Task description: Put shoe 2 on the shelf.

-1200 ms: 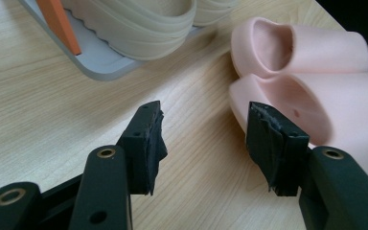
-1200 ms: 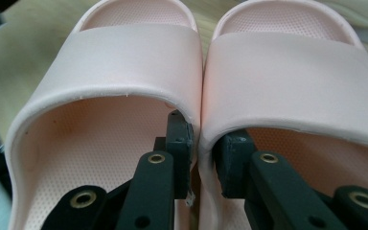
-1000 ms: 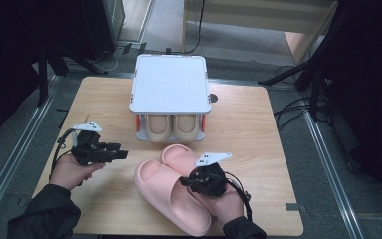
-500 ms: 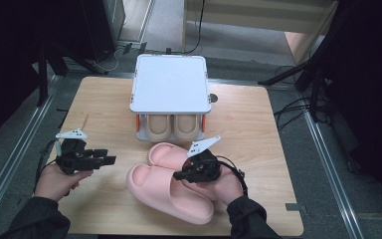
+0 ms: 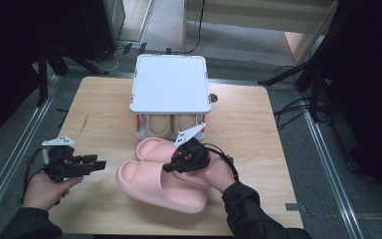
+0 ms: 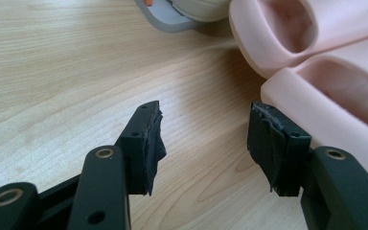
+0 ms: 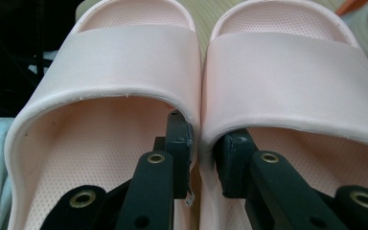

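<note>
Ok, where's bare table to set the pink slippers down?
Bare wood left of the shoe rack, above the left gripper, and the strip right of the rack. Crowded in front of it, where the right gripper clamps both pink slippers.

A light wooden table (image 5: 104, 104) carries everything. Toward its far edge stands a small rack (image 5: 170, 94) with a white top and orange-and-grey legs, and a beige pair of slippers (image 5: 171, 122) sits on its lower level. In front of the rack, two pink slippers (image 5: 154, 181) are side by side, touching, toes to the left. A small dark round mark (image 5: 213, 98) shows just right of the rack.
</note>
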`<state>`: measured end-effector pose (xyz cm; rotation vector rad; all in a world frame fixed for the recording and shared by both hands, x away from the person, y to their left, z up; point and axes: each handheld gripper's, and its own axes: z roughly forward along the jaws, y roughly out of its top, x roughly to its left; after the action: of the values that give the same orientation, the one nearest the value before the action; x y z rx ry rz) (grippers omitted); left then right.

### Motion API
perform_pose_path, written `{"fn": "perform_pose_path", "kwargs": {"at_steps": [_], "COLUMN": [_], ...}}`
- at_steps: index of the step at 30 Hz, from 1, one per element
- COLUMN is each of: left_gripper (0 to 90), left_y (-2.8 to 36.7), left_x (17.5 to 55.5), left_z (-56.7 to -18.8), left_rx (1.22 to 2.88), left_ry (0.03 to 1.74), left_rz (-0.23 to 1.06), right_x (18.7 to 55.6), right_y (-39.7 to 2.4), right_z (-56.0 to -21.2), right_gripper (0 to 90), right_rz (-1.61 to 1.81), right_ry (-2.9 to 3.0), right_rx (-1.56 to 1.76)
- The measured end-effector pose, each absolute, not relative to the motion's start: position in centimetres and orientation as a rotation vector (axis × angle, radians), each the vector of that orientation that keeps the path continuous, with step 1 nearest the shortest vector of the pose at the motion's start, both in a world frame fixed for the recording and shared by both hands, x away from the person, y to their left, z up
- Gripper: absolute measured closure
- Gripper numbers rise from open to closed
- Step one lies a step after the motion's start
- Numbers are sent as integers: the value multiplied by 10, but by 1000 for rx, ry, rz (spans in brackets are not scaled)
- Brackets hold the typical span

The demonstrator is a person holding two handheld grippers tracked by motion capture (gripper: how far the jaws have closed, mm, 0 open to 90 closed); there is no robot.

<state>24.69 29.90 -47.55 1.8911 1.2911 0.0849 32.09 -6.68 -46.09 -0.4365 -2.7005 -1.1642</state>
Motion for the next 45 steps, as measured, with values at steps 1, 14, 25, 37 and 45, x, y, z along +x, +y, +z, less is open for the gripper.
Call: {"fn": "perform_pose_path", "kwargs": {"at_steps": [1,14,25,37,45], "left_gripper": [457,457,458,459,459], "left_y": [299,296,293,290,285], "left_x": [246,251,255,260,268], "left_z": [-475,-478,-478,-478,-479], "left_rx": [1889,1903,1909,1918,1933], "left_ry": [1291,1289,1279,1271,1247], "left_rz": [86,73,66,58,53], "right_x": [323,335,337,344,369], "right_y": [-65,-52,-57,-65,-70], "right_z": [-458,-404,-353,-313,-302], "right_gripper": [782,782,781,780,781], "right_rz": [-1157,-1180,-1194,-1221,-1203], "right_ry": [-2697,-2698,-2718,-2747,-2776], "right_rx": [-419,-347,-377,-482,-773]}}
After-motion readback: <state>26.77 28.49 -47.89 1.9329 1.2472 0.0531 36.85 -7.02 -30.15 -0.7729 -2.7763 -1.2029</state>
